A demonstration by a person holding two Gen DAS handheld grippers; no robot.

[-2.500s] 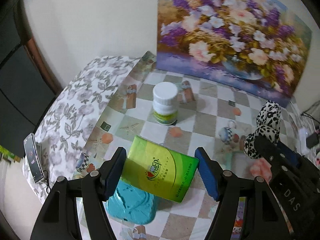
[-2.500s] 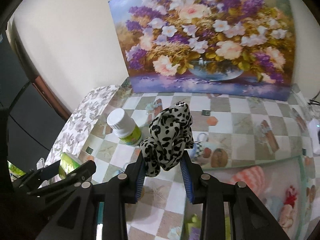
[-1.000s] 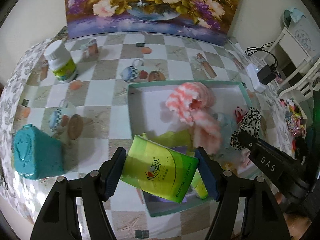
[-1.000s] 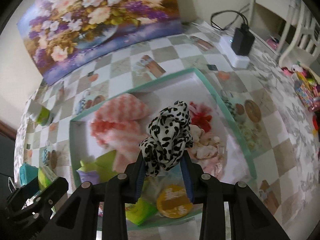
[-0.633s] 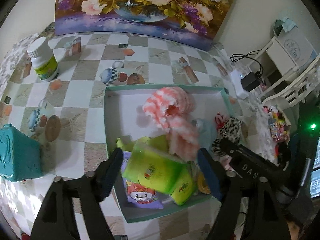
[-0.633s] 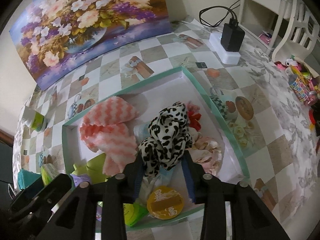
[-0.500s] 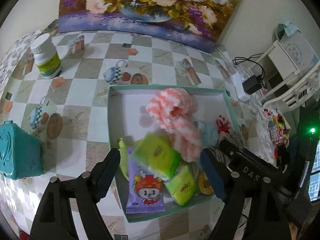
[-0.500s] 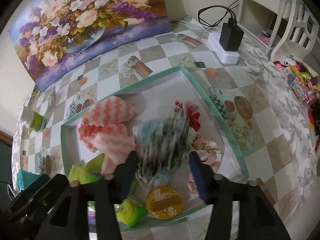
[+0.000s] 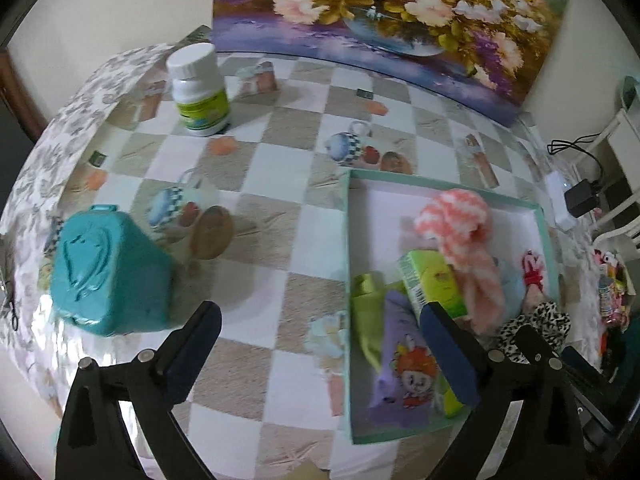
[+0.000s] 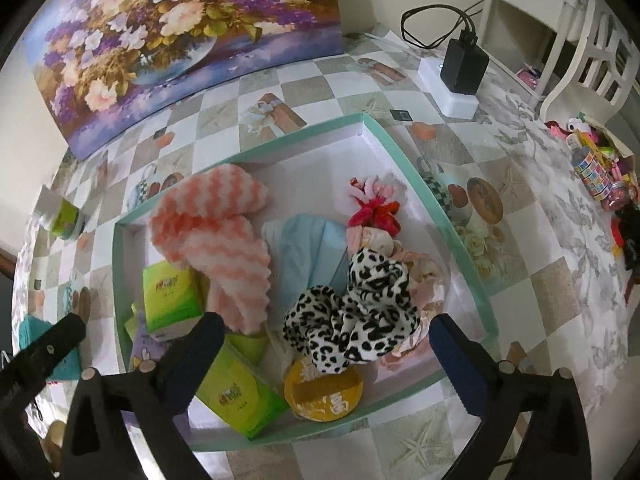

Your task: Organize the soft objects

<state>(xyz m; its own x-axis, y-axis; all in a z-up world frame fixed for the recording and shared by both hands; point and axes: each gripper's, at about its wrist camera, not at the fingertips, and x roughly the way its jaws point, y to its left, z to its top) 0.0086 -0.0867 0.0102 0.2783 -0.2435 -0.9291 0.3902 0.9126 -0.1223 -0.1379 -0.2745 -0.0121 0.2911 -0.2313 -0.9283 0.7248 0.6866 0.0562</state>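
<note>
A teal-rimmed tray (image 10: 404, 148) (image 9: 347, 240) holds the soft things. The leopard-print cloth (image 10: 356, 312) (image 9: 540, 324) lies in it near the front. The green tissue pack (image 10: 170, 294) (image 9: 434, 280) lies at its left side, beside a pink striped cloth (image 10: 216, 236) (image 9: 460, 232). My right gripper (image 10: 324, 356) is open and empty just above the tray's front. My left gripper (image 9: 320, 344) is open and empty over the tablecloth, at the tray's left edge.
A teal box (image 9: 108, 272) sits on the table left of the tray. A white bottle with a green label (image 9: 198, 88) stands at the back left. A flower painting (image 9: 380, 12) leans on the wall. A charger and power strip (image 10: 460, 76) lie at the right.
Both grippers carried their loads over the tray and opened. The tissue pack and the leopard cloth dropped into the tray. The left gripper has since swung left.
</note>
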